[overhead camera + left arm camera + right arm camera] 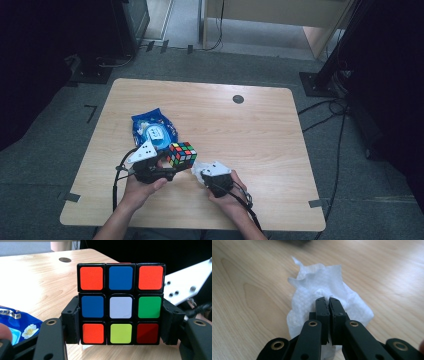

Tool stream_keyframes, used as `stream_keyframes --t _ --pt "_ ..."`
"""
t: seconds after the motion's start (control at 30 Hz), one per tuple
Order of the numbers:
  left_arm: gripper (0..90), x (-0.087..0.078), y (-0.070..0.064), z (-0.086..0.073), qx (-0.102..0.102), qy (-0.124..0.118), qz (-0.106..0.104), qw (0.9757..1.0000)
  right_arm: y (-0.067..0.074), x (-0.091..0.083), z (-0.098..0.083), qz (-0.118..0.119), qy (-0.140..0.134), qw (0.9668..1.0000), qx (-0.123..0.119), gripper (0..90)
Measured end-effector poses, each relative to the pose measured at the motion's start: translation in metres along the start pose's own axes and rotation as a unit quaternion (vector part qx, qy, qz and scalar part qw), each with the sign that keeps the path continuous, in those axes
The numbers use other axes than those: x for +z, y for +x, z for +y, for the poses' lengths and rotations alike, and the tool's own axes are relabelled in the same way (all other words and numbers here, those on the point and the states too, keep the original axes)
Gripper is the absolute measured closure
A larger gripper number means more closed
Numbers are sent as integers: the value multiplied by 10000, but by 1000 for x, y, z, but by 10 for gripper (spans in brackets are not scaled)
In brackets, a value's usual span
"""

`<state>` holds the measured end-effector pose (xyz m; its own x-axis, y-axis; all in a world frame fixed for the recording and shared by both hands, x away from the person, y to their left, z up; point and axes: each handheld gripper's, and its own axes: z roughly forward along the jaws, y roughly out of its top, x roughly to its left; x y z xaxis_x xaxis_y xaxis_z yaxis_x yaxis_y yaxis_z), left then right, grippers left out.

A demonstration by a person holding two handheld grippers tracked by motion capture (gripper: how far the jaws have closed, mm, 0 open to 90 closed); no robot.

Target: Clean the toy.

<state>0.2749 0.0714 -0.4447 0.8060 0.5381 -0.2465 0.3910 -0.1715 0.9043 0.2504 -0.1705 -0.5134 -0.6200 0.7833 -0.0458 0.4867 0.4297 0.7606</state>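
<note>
A scrambled Rubik's cube [181,154] is lifted just above the wooden table [260,135], near its front. My left gripper [178,161] is shut on it. In the left gripper view the cube [120,287] sits upright between the two pads [72,322], which press on its left and right sides. Just right of the cube, my right gripper [200,172] points down at a crumpled white tissue [196,168]. In the right gripper view its jaws [329,301] are pinched together on a fold of the tissue [319,282], which lies on the table.
A blue snack packet [154,129] lies on the table behind my left gripper; its corner [17,322] is at the lower left in the left gripper view. A round dark grommet [238,99] sits near the far edge. Cables and stands cover the floor around the table.
</note>
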Motion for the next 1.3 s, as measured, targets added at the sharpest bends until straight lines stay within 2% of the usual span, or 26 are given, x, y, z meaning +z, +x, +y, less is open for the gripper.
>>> stream_keyframes --t 0.07,0.17,0.2,0.23,0.27,0.3,0.33,0.37,0.4,0.43,0.47,0.5,0.53,0.6,0.63,0.67,0.7,0.73,0.8,0.9,0.93,1.0,1.1,1.2,1.3 --pt "340 2 1 -2 -21 -28 -24 10000 -4 -10 3 -49 -206 9998 44 887" --pt "340 5 1 -4 30 27 49 10000 -11 -31 11 -122 -663 9976 165 888" --pt "340 5 1 -4 30 27 49 10000 -11 -31 11 -122 -663 9976 165 888" --pt "340 7 -1 -5 37 63 27 10000 -15 -48 17 -218 -985 9945 269 888" --pt "340 7 -1 -5 37 63 27 10000 -15 -48 17 -218 -985 9945 269 888" --pt "341 10 -3 -6 119 101 0 9999 -20 -65 23 -254 -1362 9897 350 889" --pt "341 10 -3 -6 119 101 0 9999 -22 -74 27 -224 -1559 9867 397 889" --pt "341 11 -4 -7 132 100 -44 9999 -22 -74 27 -224 -1559 9867 397 889" --pt "340 14 -7 -7 194 87 -94 9997 -24 -91 34 -92 -1915 9803 464 889" --pt "340 14 -7 -7 194 87 -94 9997 -24 -91 34 -92 -1915 9803 464 889" --pt "340 17 -11 -8 308 140 -131 9993 -23 -105 41 45 -2219 9738 487 888" --pt "340 18 -14 -9 356 164 -144 9991 -22 -110 44 137 -2341 9708 502 888" --pt "340 20 -17 -9 410 181 -174 9988 -20 -113 46 244 -2416 9687 507 888" --pt "341 22 -19 -10 461 222 -216 9985 -15 -116 50 460 -2447 9673 491 888" --pt "341 24 -22 -10 524 232 -229 9981 -15 -116 50 460 -2447 9673 491 888" --pt "341 26 -25 -11 591 252 -255 9976 -11 -115 51 558 -2441 9669 485 888" --pt "341 29 -32 -12 696 274 -290 9968 -4 -111 53 660 -2377 9683 389 887" --pt "341 29 -32 -12 696 274 -290 9968 -1 -109 53 647 -2339 9696 326 887" --pt "341 32 -38 -12 850 310 -281 9955 4 -103 53 671 -2265 9713 262 886" --pt "341 34 -46 -14 1019 339 -307 9937 7 -98 52 667 -2248 9719 223 886" --pt "342 35 -50 -15 1148 340 -322 9923 11 -95 50 577 -2215 9732 198 886" --pt "342 35 -51 -15 1192 343 -301 9918 15 -92 48 469 -2212 9740 160 885" --pt "342 34 -53 -14 1204 320 -294 9918 16 -91 46 356 -2263 9734 97 885" --pt "342 32 -54 -12 1199 214 -300 9921 14 -91 45 141 -2288 9733 119 884" --pt "343 30 -54 -11 1238 223 -281 9917 6 -89 42 39 -2240 9743 232 882"
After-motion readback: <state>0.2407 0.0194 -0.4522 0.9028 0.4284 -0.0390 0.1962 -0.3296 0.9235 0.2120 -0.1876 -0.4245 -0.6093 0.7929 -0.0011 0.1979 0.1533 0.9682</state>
